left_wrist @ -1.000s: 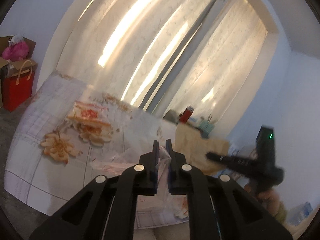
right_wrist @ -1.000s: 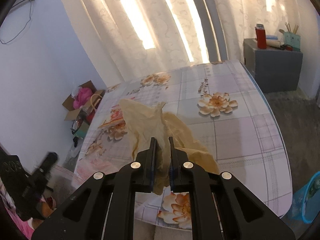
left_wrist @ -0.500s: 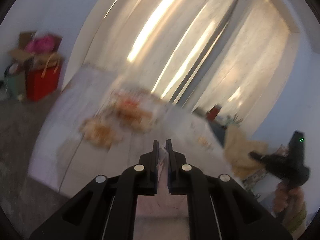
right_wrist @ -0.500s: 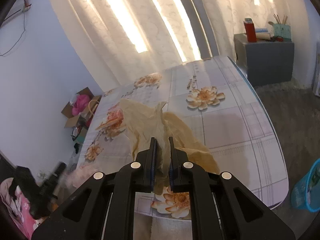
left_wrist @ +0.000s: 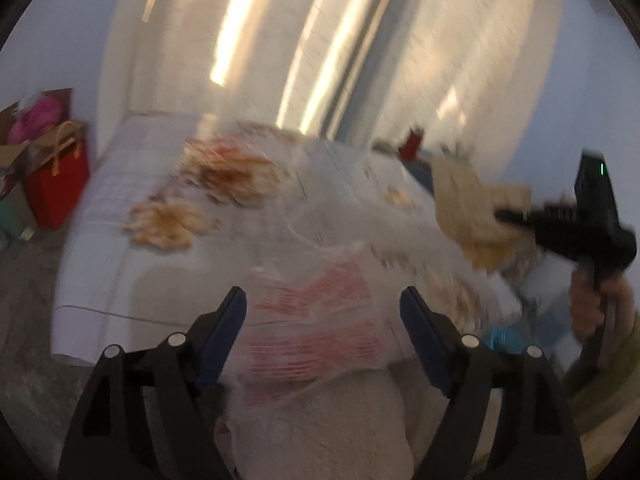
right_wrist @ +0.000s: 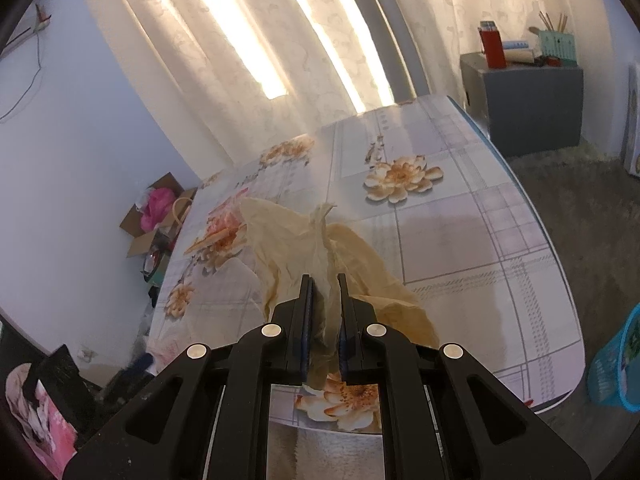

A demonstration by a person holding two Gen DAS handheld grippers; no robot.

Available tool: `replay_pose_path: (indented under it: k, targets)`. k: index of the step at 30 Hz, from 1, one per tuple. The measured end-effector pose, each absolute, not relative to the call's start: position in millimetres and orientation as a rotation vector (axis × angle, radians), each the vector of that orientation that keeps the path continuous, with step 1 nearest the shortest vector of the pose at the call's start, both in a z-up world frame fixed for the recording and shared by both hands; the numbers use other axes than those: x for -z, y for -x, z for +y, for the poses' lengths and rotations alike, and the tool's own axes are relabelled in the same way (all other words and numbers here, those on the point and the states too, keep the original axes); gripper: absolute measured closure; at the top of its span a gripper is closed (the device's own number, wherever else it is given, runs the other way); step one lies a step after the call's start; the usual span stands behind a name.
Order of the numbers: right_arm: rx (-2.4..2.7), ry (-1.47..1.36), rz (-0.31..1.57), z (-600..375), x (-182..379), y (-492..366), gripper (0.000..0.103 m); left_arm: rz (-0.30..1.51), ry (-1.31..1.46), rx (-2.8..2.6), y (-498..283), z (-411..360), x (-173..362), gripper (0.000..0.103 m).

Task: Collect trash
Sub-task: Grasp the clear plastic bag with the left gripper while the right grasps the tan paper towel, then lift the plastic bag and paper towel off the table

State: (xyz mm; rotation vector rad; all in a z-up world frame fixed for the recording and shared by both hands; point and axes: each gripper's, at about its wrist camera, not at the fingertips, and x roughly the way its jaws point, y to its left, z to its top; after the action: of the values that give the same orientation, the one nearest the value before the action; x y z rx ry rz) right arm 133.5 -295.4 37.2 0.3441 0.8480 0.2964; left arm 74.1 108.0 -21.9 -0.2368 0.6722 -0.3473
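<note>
Past the counter's point(right_wrist: 480, 240) rounded right edge lies carpet and a blue basket point(right_wrist: 616, 364). Right gripper point(right_wrist: 323, 280) — fingers clenched on thin, crumpled tan paper point(right_wrist: 288, 236), held above the glossy floral surface. Left gripper point(left_wrist: 322, 304) — fingers spread wide; a translucent red-printed plastic bag point(left_wrist: 320, 320) lies between them, blurred.

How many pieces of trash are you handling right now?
2. A clear plastic bag with red print hangs between the open left gripper; crumpled yellowish paper is clamped in the right gripper. More may be hidden.
</note>
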Motion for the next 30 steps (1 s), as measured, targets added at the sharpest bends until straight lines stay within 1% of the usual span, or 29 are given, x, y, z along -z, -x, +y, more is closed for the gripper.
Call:
replay_pose_path:
  k: [4, 7, 13, 18, 21, 25, 28, 30]
  targets:
    - [-0.303, -0.347, 0.865, -295.8, -32.8, -133.8, 0.094, 0.731, 0.221, 0.337, -80.3, 97.1, 42.0, 0.025]
    - [-0.319, -0.36, 0.878, -297.4, -29.9, -133.7, 0.094, 0.716, 0.22, 0.32, -79.8, 94.7, 44.9, 0.025]
    - [-0.381, -0.524, 0.929, -310.9, -14.2, -139.7, 0.094, 0.734, 0.055, 0.251, -79.6, 76.1, 45.6, 0.025]
    - [-0.387, -0.636, 0.975, -322.6, 1.5, -141.1, 0.094, 0.749, 0.012, 0.212, -78.8, 73.2, 50.0, 0.035]
    - [-0.37, -0.644, 0.984, -325.7, 5.5, -141.8, 0.094, 0.749, 0.031, 0.216, -80.5, 75.2, 49.8, 0.047]
    - [-0.312, -0.597, 1.005, -326.2, 12.6, -144.7, 0.09, 0.767, 0.06, 0.214, -87.3, 78.6, 52.3, 0.061]
    - [-0.247, -0.496, 1.016, -322.0, 15.9, -146.3, 0.089, 0.766, 0.074, 0.212, -87.9, 80.1, 51.8, 0.066]
    - [-0.225, -0.479, 1.039, -323.1, 20.5, -146.2, 0.077, 0.766, 0.078, 0.211, -88.4, 80.9, 51.9, 0.069]
